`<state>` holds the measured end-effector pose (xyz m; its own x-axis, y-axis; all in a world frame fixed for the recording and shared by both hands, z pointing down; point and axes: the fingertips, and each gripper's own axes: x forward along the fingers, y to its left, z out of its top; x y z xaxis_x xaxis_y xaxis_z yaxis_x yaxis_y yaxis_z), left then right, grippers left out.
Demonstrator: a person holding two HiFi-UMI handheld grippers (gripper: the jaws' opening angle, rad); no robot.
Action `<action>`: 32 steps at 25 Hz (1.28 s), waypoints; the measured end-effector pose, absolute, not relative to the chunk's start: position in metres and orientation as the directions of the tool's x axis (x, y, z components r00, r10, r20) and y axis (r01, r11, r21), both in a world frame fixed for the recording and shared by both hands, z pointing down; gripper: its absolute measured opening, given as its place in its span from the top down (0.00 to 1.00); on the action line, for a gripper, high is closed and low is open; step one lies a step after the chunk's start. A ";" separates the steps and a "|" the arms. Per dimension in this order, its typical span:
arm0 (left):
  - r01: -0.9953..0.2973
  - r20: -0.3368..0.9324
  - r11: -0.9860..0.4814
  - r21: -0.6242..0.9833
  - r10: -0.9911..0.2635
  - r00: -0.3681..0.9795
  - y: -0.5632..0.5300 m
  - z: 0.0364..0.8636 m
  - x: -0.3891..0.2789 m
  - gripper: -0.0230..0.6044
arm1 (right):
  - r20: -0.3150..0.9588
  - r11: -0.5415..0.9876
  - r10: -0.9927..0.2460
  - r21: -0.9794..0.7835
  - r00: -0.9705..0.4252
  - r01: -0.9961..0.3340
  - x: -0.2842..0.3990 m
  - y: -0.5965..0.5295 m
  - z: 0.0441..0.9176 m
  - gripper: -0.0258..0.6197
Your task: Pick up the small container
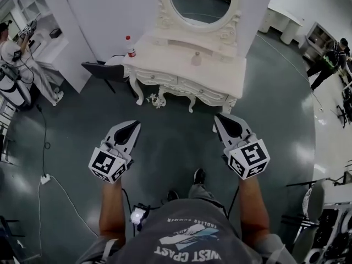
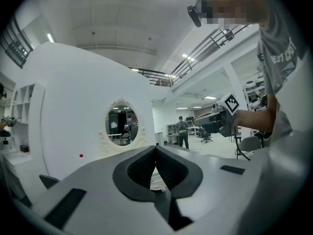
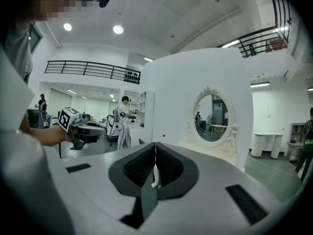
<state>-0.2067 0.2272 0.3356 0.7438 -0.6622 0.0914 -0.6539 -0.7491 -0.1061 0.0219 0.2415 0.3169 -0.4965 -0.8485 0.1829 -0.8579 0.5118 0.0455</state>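
In the head view a small pale container (image 1: 196, 58) stands on the top of a white dressing table (image 1: 181, 67), under its oval mirror (image 1: 201, 1). Both grippers hang over the grey floor, well short of the table. My left gripper (image 1: 135, 125) is shut and empty, with its jaw tips touching in the left gripper view (image 2: 156, 149). My right gripper (image 1: 218, 118) is also shut with nothing in it, as the right gripper view (image 3: 155, 146) shows. Neither gripper view shows the container.
A bottle with a red cap (image 1: 131, 47) stands at the table's left corner. A dark chair (image 1: 107, 70) sits left of the table. White scraps (image 1: 157, 99) lie under it. Cables and a power strip (image 1: 45, 178) cross the floor at left. People stand at far left (image 1: 16, 56) and far right (image 1: 330, 59).
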 end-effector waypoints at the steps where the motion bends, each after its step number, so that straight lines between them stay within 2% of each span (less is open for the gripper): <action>1: -0.660 0.097 -0.744 -0.105 -0.668 0.738 0.224 0.336 -0.207 0.94 | 0.183 0.519 -0.844 0.040 -0.504 -0.854 0.022 0.235 0.319 0.92; 32: -0.774 0.160 -0.618 -0.138 -0.785 0.598 0.098 0.347 -0.114 0.94 | 0.176 0.674 -0.723 -0.034 -0.668 -0.738 0.106 0.057 0.341 0.92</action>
<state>-0.1144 0.0981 0.3469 0.5981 -0.7853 0.1598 -0.7742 -0.6177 -0.1381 0.1063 0.0571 0.3408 -0.6683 -0.7226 0.1764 -0.7378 0.6741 -0.0339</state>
